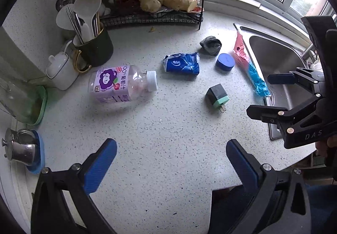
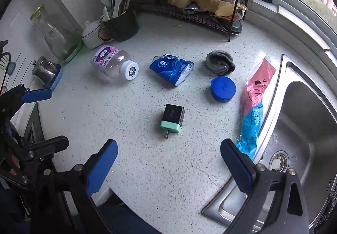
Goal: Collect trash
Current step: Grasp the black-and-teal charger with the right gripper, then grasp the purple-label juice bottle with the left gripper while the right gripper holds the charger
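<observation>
An empty clear juice bottle (image 1: 123, 84) with a purple label and white cap lies on its side on the speckled counter; it also shows in the right wrist view (image 2: 114, 64). A crumpled blue tissue packet (image 1: 182, 63) (image 2: 171, 68) lies right of it. A pink and blue plastic wrapper (image 1: 249, 65) (image 2: 253, 103) lies along the sink edge. My left gripper (image 1: 171, 162) is open and empty above the counter's front. My right gripper (image 2: 168, 162) is open and empty; it also shows in the left wrist view (image 1: 260, 94), beside the sink.
A black and mint charger (image 1: 218, 97) (image 2: 172, 120), a round blue lid (image 1: 225, 62) (image 2: 223, 88) and a grey balled cloth (image 1: 210, 44) (image 2: 220, 62) lie mid-counter. The steel sink (image 2: 305, 128) is at the right. A wire rack (image 1: 147, 2), utensil mug (image 1: 94, 48) and jars stand behind.
</observation>
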The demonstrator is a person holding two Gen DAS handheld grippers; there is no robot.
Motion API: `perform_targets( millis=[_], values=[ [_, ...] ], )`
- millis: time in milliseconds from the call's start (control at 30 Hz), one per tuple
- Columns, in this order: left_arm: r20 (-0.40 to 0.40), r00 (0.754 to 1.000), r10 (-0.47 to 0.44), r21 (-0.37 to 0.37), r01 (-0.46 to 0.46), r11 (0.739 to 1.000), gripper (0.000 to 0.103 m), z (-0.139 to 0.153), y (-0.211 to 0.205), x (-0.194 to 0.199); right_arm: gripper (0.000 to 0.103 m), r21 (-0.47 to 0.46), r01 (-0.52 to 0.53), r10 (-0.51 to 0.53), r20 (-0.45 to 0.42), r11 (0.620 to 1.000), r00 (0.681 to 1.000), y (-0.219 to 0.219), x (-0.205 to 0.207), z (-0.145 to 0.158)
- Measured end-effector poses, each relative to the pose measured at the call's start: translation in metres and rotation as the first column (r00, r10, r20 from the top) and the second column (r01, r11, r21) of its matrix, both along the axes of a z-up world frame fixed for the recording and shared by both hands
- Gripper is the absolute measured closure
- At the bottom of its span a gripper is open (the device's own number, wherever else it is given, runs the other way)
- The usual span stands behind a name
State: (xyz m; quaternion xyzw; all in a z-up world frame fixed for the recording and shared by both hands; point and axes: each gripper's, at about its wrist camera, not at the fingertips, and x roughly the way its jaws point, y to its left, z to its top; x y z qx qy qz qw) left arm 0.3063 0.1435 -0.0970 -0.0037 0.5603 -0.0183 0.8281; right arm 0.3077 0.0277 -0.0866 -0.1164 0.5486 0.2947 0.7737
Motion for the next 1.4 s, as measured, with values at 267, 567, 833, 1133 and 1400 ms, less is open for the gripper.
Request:
perform_targets(
  millis=[267,567,833,1133,1400],
  values=[
    [-0.036,0.998,0.046,-0.028,-0.047,0.999,0.000,-0.019,0.027,0.016,0.011,-0.041,-0.008,0.005,-0.070,0.999,0.998,0.027,0.027,-0.031],
    [-0.060,0.994,0.089,-0.059,-0.093,0.994,0.000,-0.029,0.052,0.016,0.043,-0.126,-0.003,-0.013,-0.128,0.992,0.992,0.042,0.045,-0.063],
    [-0.045,0.993,0.114,-0.054,-0.116,0.992,0.000,-0.028,0.061,0.016,0.068,-0.145,-0.008,-0.015,-0.156,0.989,0.988,0.043,0.044,-0.073],
    [-0.032,0.995,0.092,-0.044,-0.093,0.995,0.000,-0.020,0.055,0.010,0.072,-0.118,-0.034,0.016,-0.149,0.992,0.989,0.042,0.030,-0.069],
    [-0.021,0.995,-0.097,0.081,0.099,0.992,0.000,0.001,0.059,0.030,0.072,-0.050,-0.051,0.045,-0.112,0.997,0.993,0.027,0.016,-0.035]
  ],
)
